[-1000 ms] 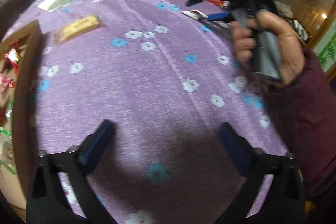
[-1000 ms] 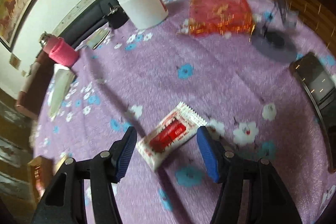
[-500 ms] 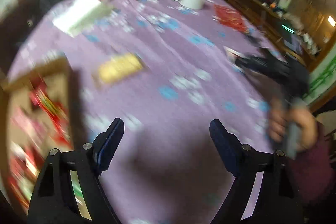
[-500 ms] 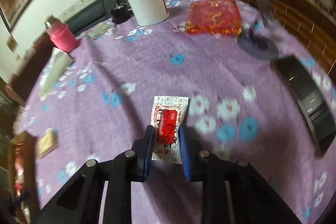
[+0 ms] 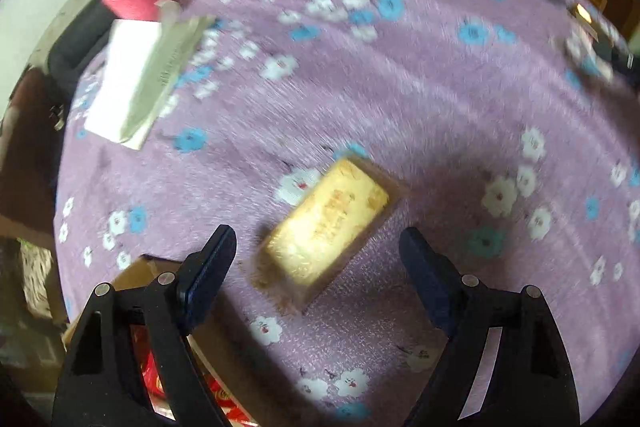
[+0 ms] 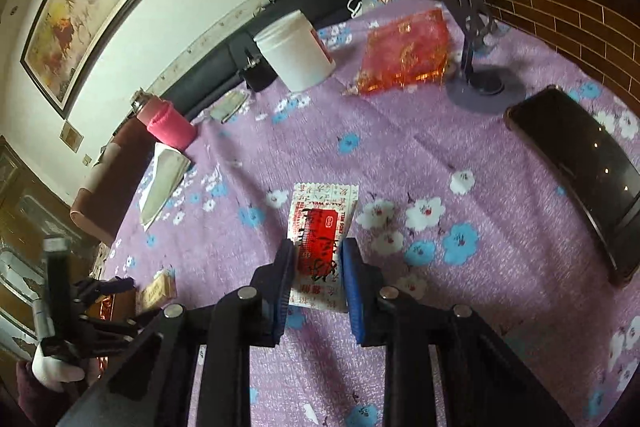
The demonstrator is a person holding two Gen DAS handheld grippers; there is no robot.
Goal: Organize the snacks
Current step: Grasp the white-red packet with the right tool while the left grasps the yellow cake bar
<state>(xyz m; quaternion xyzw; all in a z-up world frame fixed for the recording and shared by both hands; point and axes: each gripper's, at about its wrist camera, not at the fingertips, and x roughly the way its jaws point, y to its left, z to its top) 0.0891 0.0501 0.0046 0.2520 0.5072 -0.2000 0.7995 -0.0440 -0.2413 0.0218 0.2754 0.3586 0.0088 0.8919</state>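
Observation:
A yellow snack bar (image 5: 328,223) lies on the purple flowered cloth, blurred by motion. My left gripper (image 5: 316,243) hovers over it, open, its pads well clear of the bar's sides. Under its left finger is a corner of the cardboard box (image 5: 136,273), with red snack packets (image 5: 224,401) inside. My right gripper (image 6: 316,253) is shut on a white sachet with a red label (image 6: 322,215), whose far end sticks out past the pads. At the left edge of the right wrist view, the left gripper (image 6: 100,291) is beside the yellow bar (image 6: 156,291).
At the back stand a white jar (image 6: 296,49), a red-gold pouch (image 6: 408,51) and a grey phone stand (image 6: 476,75). A dark phone (image 6: 580,179) lies at the right. A pink bottle (image 6: 166,121) and a white folded packet (image 6: 160,183) are at the left.
The left gripper swung left across the table to the yellow bar and the box corner. The right gripper closed on the sachet and kept hold of it.

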